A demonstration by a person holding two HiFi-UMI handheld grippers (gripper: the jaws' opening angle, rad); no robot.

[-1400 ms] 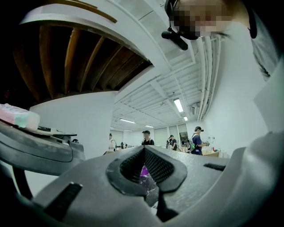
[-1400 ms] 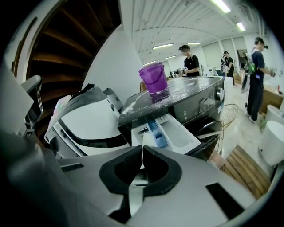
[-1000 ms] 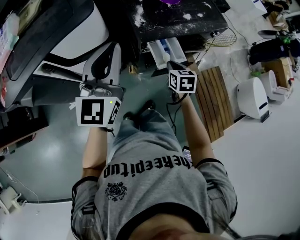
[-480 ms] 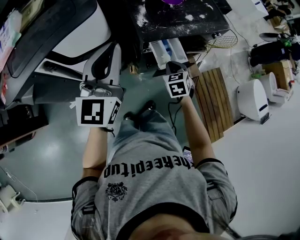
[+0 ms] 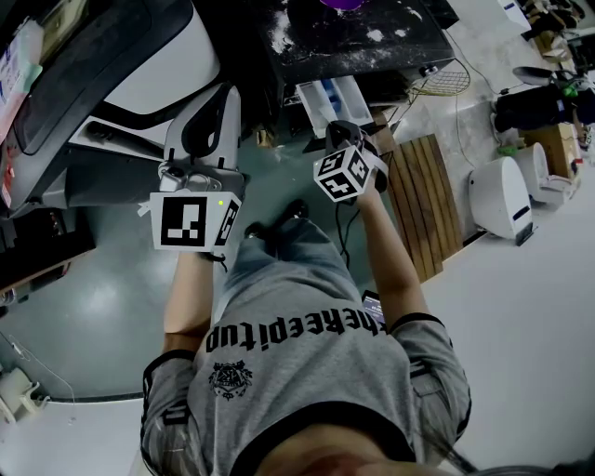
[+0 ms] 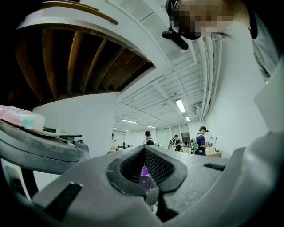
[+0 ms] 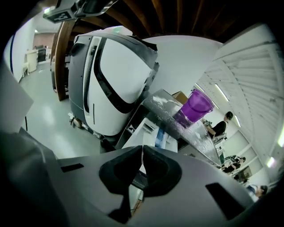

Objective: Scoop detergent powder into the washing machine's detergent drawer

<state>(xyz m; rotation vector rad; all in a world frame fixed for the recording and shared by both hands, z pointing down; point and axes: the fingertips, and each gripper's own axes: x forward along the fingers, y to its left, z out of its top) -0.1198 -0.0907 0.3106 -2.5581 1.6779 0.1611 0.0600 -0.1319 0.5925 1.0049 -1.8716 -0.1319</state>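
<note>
The white detergent drawer [image 5: 316, 93] [image 7: 153, 133], with a blue compartment, stands pulled out of the dark, powder-dusted washing machine top [image 5: 353, 37]. A purple detergent tub [image 5: 339, 4] [image 7: 195, 106] sits on that top. My right gripper [image 5: 337, 128] [image 7: 142, 162] hovers at the drawer's front, rolled to one side. Its pads are pressed onto a thin white strip, and a small white scoop [image 5: 327, 115] shows just ahead of the fingers. My left gripper [image 5: 218, 93] [image 6: 144, 166] is held off to the left, shut and holding nothing.
A large white and black machine [image 5: 158, 65] [image 7: 115, 84] stands left of the washer. A wooden slat board [image 5: 418, 195] lies on the floor at the right, with a white appliance [image 5: 502, 195] beyond it. A wire basket [image 5: 442, 79] sits near the washer's corner.
My right gripper has rolled at the drawer, its marker cube turning from flat-on to tilted, and the white scoop shows less. The left gripper has stayed still.
</note>
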